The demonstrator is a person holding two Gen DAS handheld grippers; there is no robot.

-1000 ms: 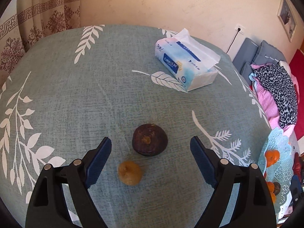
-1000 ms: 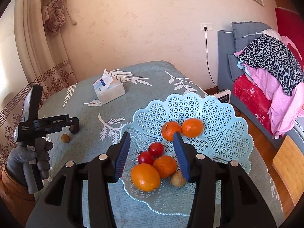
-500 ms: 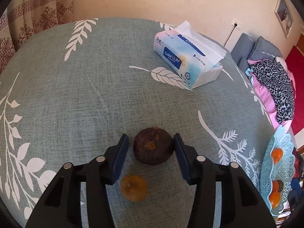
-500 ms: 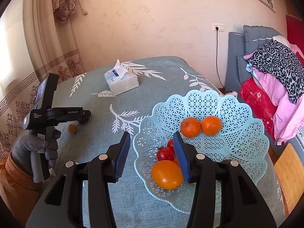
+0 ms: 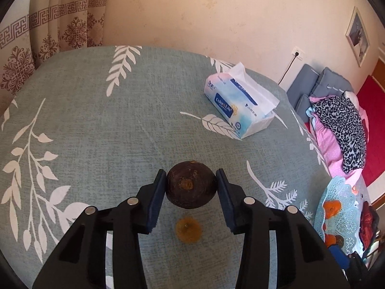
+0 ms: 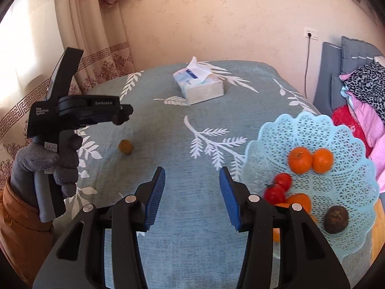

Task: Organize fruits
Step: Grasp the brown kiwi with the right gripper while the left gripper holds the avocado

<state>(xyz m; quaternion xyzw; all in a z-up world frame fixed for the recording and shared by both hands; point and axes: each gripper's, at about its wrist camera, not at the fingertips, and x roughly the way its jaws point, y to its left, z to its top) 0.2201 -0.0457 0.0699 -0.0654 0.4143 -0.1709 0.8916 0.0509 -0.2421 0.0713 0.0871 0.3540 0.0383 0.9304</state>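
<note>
My left gripper [image 5: 191,179] is shut on a dark brown round fruit [image 5: 191,187], held just above the teal tablecloth. A small yellow-brown fruit [image 5: 189,231] lies on the cloth right beneath it, also seen in the right wrist view [image 6: 125,147]. There, a gloved hand holds the left gripper [image 6: 122,116] at the left. My right gripper [image 6: 192,192] hovers open over bare cloth with nothing between its blue pads. The light blue lattice basket [image 6: 336,132] to its right holds oranges [image 6: 299,160], red tomatoes [image 6: 274,192] and another dark fruit [image 6: 335,219].
A tissue pack [image 5: 238,107] lies at the far side of the table. A sofa with piled clothes [image 5: 341,125] stands beyond the table's right edge. Curtains [image 6: 101,48] hang behind the far left.
The left jaws closed onto the dark fruit and lifted it off the cloth. The right gripper swung left, away from over the basket, and now faces the cloth.
</note>
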